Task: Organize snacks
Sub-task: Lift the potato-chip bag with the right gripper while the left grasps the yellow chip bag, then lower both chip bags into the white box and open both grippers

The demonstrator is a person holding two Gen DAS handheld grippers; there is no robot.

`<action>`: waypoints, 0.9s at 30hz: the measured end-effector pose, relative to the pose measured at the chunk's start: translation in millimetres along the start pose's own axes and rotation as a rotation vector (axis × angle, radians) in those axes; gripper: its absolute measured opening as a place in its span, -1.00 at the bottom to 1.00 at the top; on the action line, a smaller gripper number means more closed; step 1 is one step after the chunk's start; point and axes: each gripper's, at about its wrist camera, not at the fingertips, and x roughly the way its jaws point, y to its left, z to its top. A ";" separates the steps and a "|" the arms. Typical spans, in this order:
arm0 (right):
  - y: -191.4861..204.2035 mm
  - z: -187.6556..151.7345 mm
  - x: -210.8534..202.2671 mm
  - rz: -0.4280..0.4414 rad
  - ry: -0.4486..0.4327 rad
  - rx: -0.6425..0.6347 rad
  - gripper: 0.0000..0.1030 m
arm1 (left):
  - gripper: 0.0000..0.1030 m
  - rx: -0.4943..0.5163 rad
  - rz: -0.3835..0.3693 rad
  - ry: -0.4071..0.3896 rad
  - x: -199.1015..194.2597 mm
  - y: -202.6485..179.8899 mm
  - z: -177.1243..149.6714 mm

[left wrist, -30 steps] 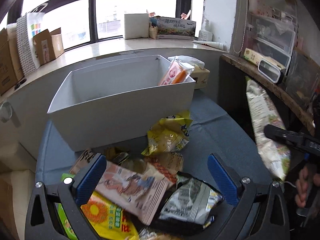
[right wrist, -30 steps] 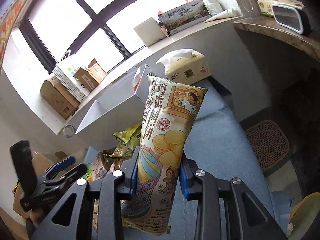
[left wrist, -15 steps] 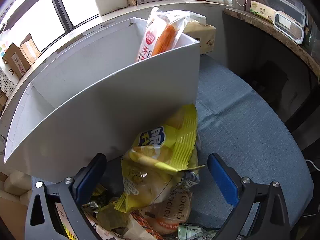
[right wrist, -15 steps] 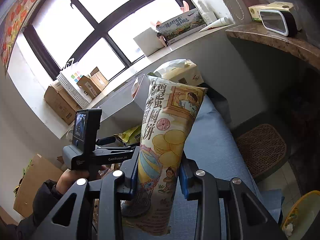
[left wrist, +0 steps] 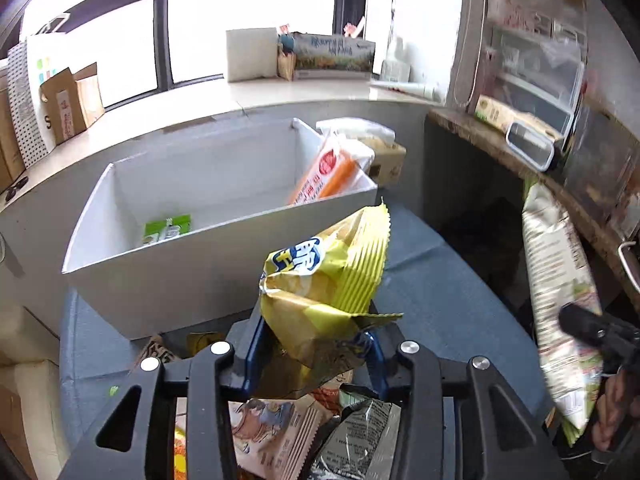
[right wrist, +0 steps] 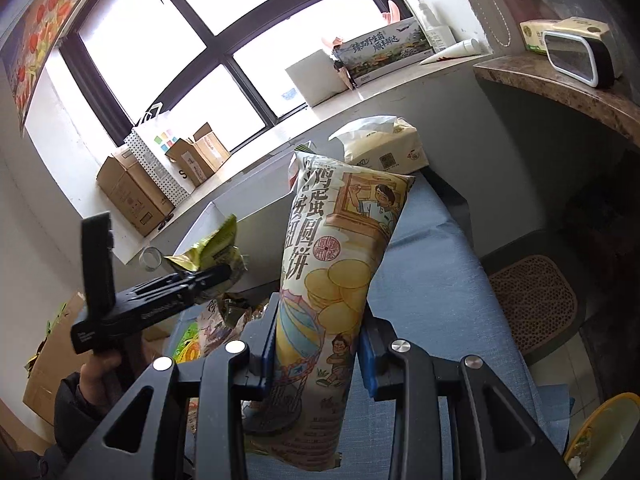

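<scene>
My left gripper (left wrist: 316, 346) has its jaws closing, and the blue pads pinch the lower end of a crumpled yellow chip bag (left wrist: 320, 280). The bag hangs above the snack pile (left wrist: 280, 432), in front of the white bin (left wrist: 160, 280). An orange packet (left wrist: 328, 172) leans in the bin's right end and a green packet (left wrist: 168, 228) lies on its floor. My right gripper (right wrist: 316, 352) is shut on a tall illustrated biscuit bag (right wrist: 340, 248), held upright over the blue cloth. In the right wrist view the left gripper (right wrist: 216, 276) shows at the left with the yellow bag (right wrist: 212, 252).
The blue-covered table (left wrist: 440, 300) carries the bin and the pile. A tissue pack (right wrist: 384, 148) sits behind the bin's right end. Cardboard boxes (right wrist: 132, 196) line the window sill. A stone shelf (right wrist: 560, 84) runs along the right, and a brown mat (right wrist: 532, 304) lies on the floor.
The left gripper went from wide open over the pile to gripping the yellow chip bag, now lifted off the pile and pulled back from the bin. The right gripper kept still with its bag.
</scene>
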 end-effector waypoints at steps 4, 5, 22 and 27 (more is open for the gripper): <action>18.8 0.5 9.2 0.032 0.012 -0.046 -0.30 | -0.16 -0.055 -0.027 -0.100 -45.3 15.5 0.8; 24.7 1.2 11.6 0.042 0.012 -0.062 -0.30 | -0.16 -0.071 -0.030 -0.113 -54.5 23.8 -1.6; 145.1 141.5 147.4 0.012 0.079 -0.356 -0.30 | -0.16 -0.129 0.182 -0.173 -38.4 129.2 91.5; 152.0 165.7 204.9 -0.099 0.137 -0.424 -0.15 | 0.01 -0.118 0.213 -0.123 -3.6 145.0 114.1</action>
